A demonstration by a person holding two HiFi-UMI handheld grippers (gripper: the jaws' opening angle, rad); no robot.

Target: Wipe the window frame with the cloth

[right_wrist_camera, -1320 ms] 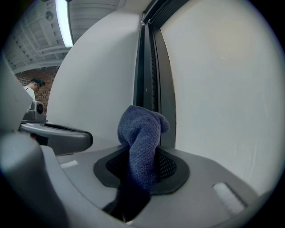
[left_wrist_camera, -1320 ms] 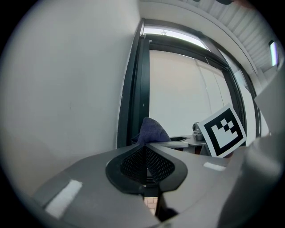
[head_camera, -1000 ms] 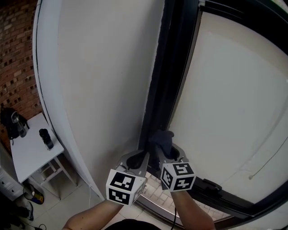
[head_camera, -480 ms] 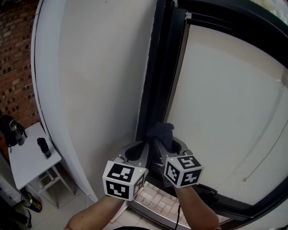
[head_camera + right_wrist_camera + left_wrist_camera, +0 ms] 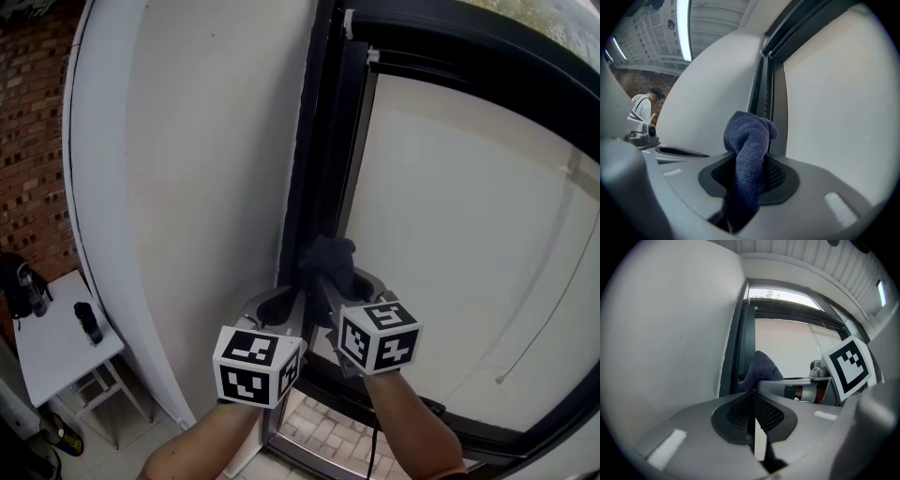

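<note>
A dark blue cloth (image 5: 328,260) is bunched up against the black window frame (image 5: 314,159), which runs upward beside a white wall. My right gripper (image 5: 330,281) is shut on the cloth (image 5: 749,154), whose free end pokes out past the jaws toward the frame (image 5: 774,89). My left gripper (image 5: 292,298) sits just to the left of it, level with it, jaws shut with nothing between them. In the left gripper view the cloth (image 5: 761,369) shows ahead and to the right, against the frame (image 5: 740,338).
A pale blind or pane (image 5: 469,244) fills the window right of the frame, with a thin cord (image 5: 544,291) hanging over it. A white wall (image 5: 206,169) lies left. Far below left stands a small white table (image 5: 56,337) with bottles. A person (image 5: 643,107) stands in the background.
Both grippers and the cloth have moved up along the frame over the last second, keeping side by side. The cloth stays clamped in the right gripper.
</note>
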